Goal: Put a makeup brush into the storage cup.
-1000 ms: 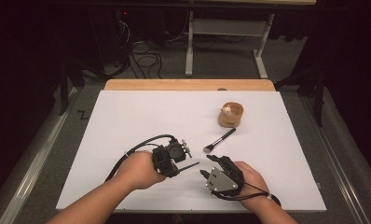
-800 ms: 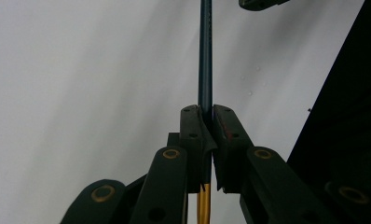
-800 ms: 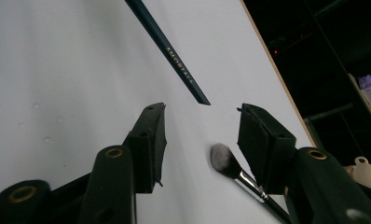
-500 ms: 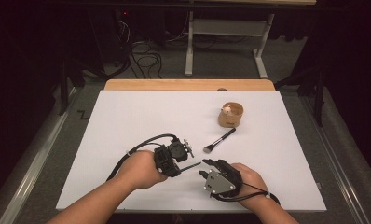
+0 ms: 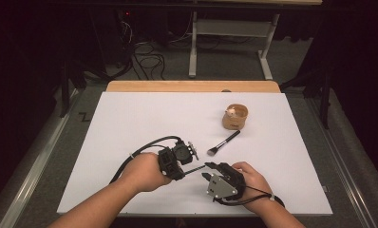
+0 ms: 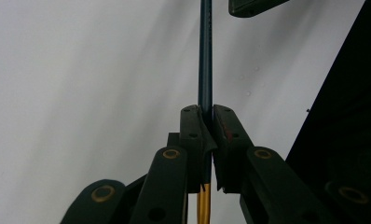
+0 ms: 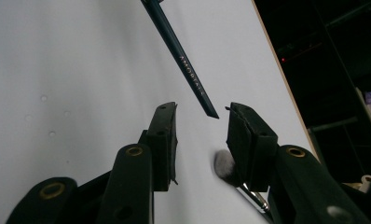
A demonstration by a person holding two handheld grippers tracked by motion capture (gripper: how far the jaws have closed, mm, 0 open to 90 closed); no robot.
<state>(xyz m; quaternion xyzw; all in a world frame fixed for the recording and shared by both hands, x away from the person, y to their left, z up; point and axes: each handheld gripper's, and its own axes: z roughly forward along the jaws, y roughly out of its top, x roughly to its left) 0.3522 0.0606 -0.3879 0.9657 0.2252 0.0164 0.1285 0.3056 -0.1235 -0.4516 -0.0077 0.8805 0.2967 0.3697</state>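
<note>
My left gripper (image 5: pixel 182 169) (image 6: pixel 207 114) is shut on a thin dark teal stick (image 6: pixel 205 56) with a gold end, held level just above the white table (image 5: pixel 130 118). The stick (image 5: pixel 195 168) points right toward my right gripper (image 5: pixel 207 171). In the right gripper view the stick's pointed tip (image 7: pixel 207 105) hangs in the gap of my right gripper (image 7: pixel 202 109). Those jaws have just been closing, but the pads stand apart from the tip on both sides. A makeup brush (image 5: pixel 223 143) lies on the table beyond the hands; its grey head (image 7: pixel 222 165) peeks from behind the right jaw.
A small round wooden cup (image 5: pixel 236 118) stands at the back right of the table, just past the brush's handle. A wooden strip (image 5: pixel 192 86) borders the far edge. The left gripper's cable (image 5: pixel 139 149) loops over the table to the left.
The right gripper's jaws have narrowed around the tip of the stick. Both hands have kept their places and the left grip is unchanged.
</note>
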